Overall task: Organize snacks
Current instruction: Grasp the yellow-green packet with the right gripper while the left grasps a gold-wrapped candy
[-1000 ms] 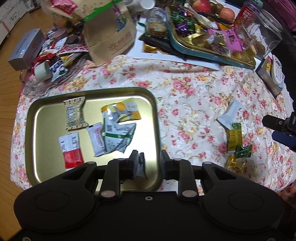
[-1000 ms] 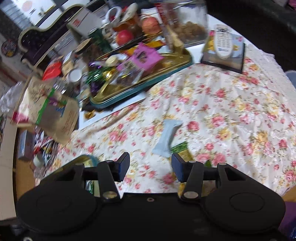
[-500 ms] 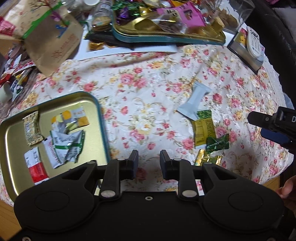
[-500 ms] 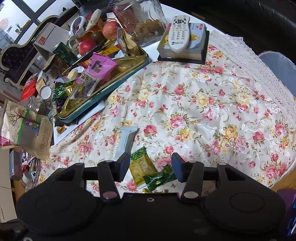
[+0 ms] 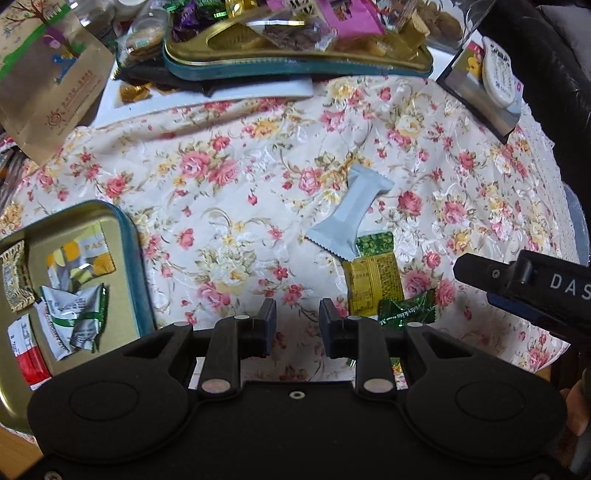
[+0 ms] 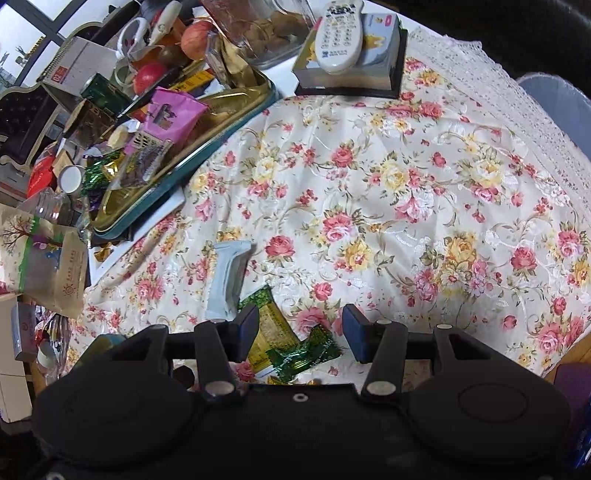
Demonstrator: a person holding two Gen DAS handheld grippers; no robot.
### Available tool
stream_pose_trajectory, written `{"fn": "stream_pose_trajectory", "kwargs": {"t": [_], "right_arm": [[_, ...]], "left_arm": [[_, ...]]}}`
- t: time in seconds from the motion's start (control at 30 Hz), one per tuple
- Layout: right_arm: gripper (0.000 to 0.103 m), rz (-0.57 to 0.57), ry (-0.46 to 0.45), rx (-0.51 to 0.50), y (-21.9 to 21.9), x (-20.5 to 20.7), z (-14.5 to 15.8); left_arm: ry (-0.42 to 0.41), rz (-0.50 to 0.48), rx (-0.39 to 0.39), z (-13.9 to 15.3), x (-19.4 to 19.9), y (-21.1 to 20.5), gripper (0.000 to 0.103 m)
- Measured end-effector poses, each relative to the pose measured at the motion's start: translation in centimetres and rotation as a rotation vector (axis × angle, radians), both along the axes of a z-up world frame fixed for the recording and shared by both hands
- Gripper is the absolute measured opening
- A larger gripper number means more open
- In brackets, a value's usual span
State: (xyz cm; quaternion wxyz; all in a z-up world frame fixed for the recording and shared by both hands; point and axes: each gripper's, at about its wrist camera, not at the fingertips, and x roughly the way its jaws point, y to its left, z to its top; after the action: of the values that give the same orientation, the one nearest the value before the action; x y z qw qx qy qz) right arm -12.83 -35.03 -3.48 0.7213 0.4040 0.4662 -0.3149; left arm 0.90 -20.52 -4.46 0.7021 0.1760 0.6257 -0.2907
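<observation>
A pale blue-white crimped snack packet lies flat on the rose-patterned tablecloth, near the middle of the table, its lower end touching a yellow-and-green flat sachet. Against that sachet's near end lies a dark green twisted foil candy, close to the table's near edge. Toward the left edge sits a gold metal tray with a teal rim, holding several wrappers: a crumpled white-and-green one, a yellow-and-silver one and a red-and-white one.

The left gripper hangs above the cloth between tray and sachet, its jaws a little apart and holding nothing. The right gripper hangs over the sachet and candy, jaws spread wide, empty. At the far edge stands a second, crowded gold tray, and a white remote control rests on a box at the far right corner.
</observation>
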Motion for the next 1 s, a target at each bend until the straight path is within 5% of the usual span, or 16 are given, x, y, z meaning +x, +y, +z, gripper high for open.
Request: {"fn": "stream_pose_trajectory", "kwargs": {"t": [0.47, 1.0], "right_arm": [[0.053, 0.220, 0.052, -0.066, 4.2, 4.6, -2.9], [0.053, 0.295, 0.137, -0.094, 5.5, 6.0, -5.7]], "left_arm": [[-0.041, 0.171, -0.004, 0.1, 3.2, 2.9, 0.035], [-0.002, 0.141, -0.026, 0.0, 3.3, 2.7, 0.035]]}}
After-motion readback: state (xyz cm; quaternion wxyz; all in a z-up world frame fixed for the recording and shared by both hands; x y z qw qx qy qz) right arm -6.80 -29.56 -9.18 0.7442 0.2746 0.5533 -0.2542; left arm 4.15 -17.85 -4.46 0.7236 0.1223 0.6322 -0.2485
